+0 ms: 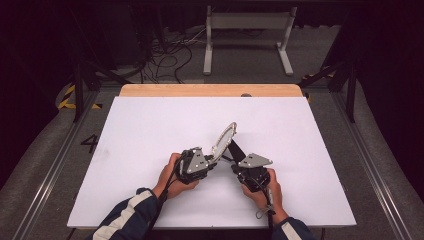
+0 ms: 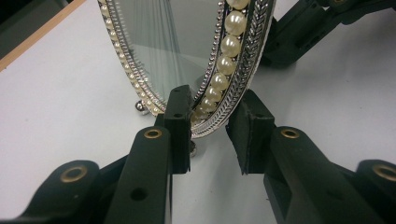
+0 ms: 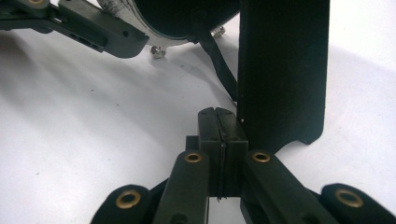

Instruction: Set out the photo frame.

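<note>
Oval pearl-rimmed frame (image 2: pixel 224 51) stands tilted at center of white table (image 1: pixel 150 125), left gripper (image 2: pixel 212 135) part-open w/ jaws astride its lower rim, not clamped, right gripper (image 3: pixel 219 135) shut, empty, beside black back stand (image 3: pixel 280 70); standing-up step seems underway, next prob. needs stand braced.

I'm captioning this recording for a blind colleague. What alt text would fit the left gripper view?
An oval picture frame edged with pearls and silver braid stands on a white table, its lower rim between the two black pads of the left gripper. The left pad is at the rim; the right one stands slightly clear. The other gripper shows behind the frame.
</note>
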`<action>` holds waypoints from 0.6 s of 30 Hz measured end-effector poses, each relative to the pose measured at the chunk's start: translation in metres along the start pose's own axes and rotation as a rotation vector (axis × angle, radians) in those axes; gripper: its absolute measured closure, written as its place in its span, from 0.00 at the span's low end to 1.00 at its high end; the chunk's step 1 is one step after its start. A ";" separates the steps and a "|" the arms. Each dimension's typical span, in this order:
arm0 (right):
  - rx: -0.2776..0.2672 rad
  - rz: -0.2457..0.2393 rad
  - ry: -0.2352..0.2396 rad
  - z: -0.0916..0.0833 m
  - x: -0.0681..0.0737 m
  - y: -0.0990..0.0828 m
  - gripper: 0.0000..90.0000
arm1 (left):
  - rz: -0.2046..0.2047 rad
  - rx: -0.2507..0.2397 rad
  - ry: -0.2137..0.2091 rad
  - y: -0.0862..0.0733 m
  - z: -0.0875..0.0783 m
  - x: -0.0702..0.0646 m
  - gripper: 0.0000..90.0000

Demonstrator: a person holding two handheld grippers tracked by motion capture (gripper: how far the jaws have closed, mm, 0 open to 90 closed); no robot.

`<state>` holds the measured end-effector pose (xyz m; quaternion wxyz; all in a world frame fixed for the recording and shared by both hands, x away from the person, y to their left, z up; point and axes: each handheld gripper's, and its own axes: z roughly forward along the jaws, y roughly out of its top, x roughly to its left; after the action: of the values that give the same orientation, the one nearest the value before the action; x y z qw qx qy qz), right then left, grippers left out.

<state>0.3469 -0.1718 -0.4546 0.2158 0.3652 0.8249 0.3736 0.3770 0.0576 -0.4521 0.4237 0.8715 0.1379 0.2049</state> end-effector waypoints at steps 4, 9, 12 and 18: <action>-0.004 -0.012 0.002 0.000 -0.003 -0.001 1.00 | -0.003 -0.004 -0.008 0.000 0.000 0.000 0.78; -0.004 -0.001 0.004 0.001 -0.008 -0.001 1.00 | -0.005 -0.006 -0.015 0.000 0.001 0.000 0.77; -0.004 0.006 0.001 0.001 -0.010 -0.002 1.00 | -0.011 -0.006 -0.024 0.000 0.002 0.000 0.77; -0.004 0.027 -0.002 0.002 -0.016 -0.003 1.00 | -0.014 -0.008 -0.026 0.001 0.003 0.000 0.77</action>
<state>0.3570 -0.1838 -0.4567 0.2121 0.3765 0.8189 0.3778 0.3780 0.0552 -0.4529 0.4303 0.8715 0.1375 0.1911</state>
